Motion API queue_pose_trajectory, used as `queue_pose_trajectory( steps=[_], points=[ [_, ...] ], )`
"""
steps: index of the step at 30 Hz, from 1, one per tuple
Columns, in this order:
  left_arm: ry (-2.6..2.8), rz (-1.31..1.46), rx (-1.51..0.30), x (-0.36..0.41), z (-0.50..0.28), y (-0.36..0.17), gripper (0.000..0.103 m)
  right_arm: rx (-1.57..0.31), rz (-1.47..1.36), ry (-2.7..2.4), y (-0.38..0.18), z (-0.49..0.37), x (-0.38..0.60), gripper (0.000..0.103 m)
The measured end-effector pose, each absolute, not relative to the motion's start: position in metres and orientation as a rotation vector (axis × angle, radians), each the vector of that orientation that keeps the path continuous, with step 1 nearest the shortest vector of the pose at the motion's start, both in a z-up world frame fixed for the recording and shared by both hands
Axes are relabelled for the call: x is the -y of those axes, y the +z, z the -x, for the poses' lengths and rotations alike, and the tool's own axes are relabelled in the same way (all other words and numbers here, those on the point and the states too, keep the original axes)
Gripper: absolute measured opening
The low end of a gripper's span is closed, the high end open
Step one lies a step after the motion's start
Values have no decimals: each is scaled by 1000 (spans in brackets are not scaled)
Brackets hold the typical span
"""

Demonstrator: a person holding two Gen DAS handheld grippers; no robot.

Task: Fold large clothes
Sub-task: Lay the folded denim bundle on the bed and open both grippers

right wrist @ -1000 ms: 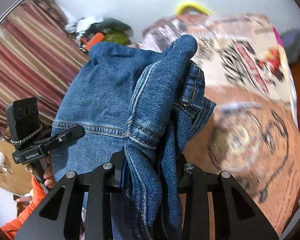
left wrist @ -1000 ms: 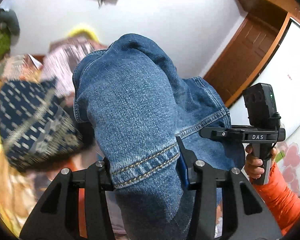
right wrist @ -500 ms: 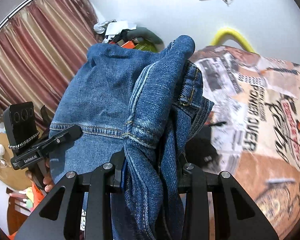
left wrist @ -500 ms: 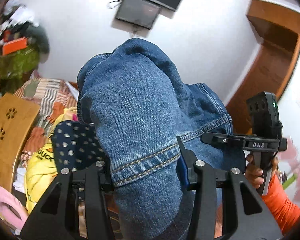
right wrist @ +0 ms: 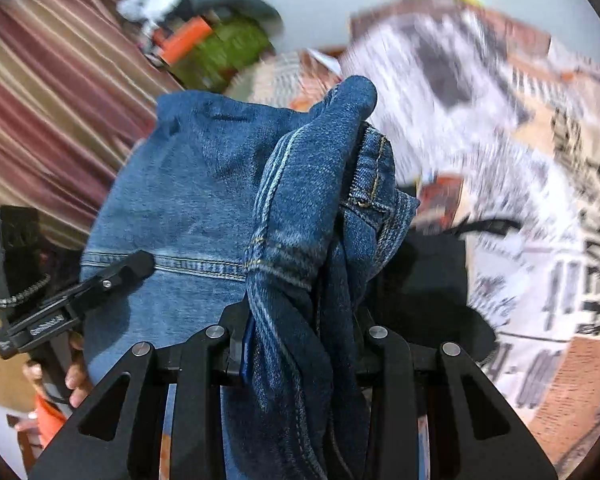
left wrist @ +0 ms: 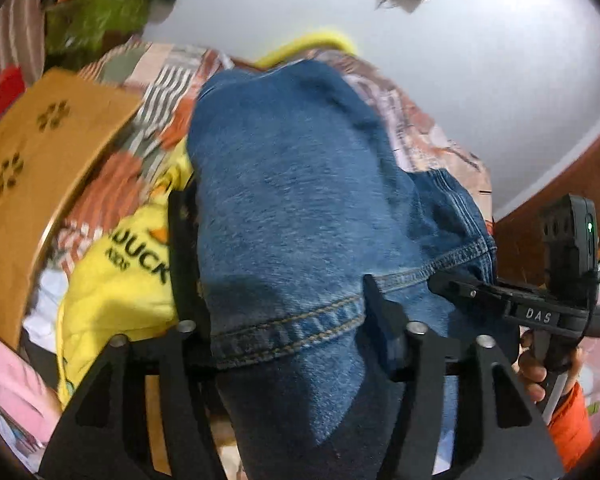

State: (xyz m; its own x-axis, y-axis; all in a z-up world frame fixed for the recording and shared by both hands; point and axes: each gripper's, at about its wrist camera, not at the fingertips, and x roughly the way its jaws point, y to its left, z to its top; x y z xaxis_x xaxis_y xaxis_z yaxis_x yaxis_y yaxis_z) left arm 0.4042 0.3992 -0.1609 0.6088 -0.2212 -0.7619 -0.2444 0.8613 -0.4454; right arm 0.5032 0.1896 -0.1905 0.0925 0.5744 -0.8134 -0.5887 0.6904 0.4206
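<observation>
Jeans (left wrist: 296, 208), folded into a thick bundle, hang in the air over a bed (right wrist: 540, 208) strewn with printed covers and a yellow shirt (left wrist: 116, 280), one end in each gripper, so the step in hand looks like carrying them down to lay them flat. Their long axis runs across between the two grippers, the fold pointing away towards the wall. The left gripper (left wrist: 284, 312) has just been opening its jaws, denim between them yet seemingly unpinched, while the right gripper (right wrist: 300, 320) clamps a bunched hem; next comes lowering evenly.

"DAS" stands on the other handheld tool's label (left wrist: 539, 315); the yellow garment (left wrist: 116, 280) reads "UCK".
</observation>
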Motion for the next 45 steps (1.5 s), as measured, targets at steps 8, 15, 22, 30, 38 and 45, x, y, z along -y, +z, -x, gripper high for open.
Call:
queue_pose_trajectory(
  steps=[8,15,22,30,38,45],
  points=[
    [60,495,-929,-395,-398,-166,83,-1210,33,812,-202,-500,-184,43],
    [148,403,-920,-376,-367,-140,83,-1163,108,738,-180,-479,-154,44],
    [164,301,-744,-345,-303,-66,83,-927,163,752,-122,-427,-112,44],
    [164,187,-458,-285,-215,36,83,-564,128,807,-24,-339,-70,44],
    [195,100,-194,-204,-119,89,83,-292,98,853,20,-249,-30,44],
    [220,64,-83,-151,-64,86,83,-217,82,853,10,-202,-14,44]
  ],
)
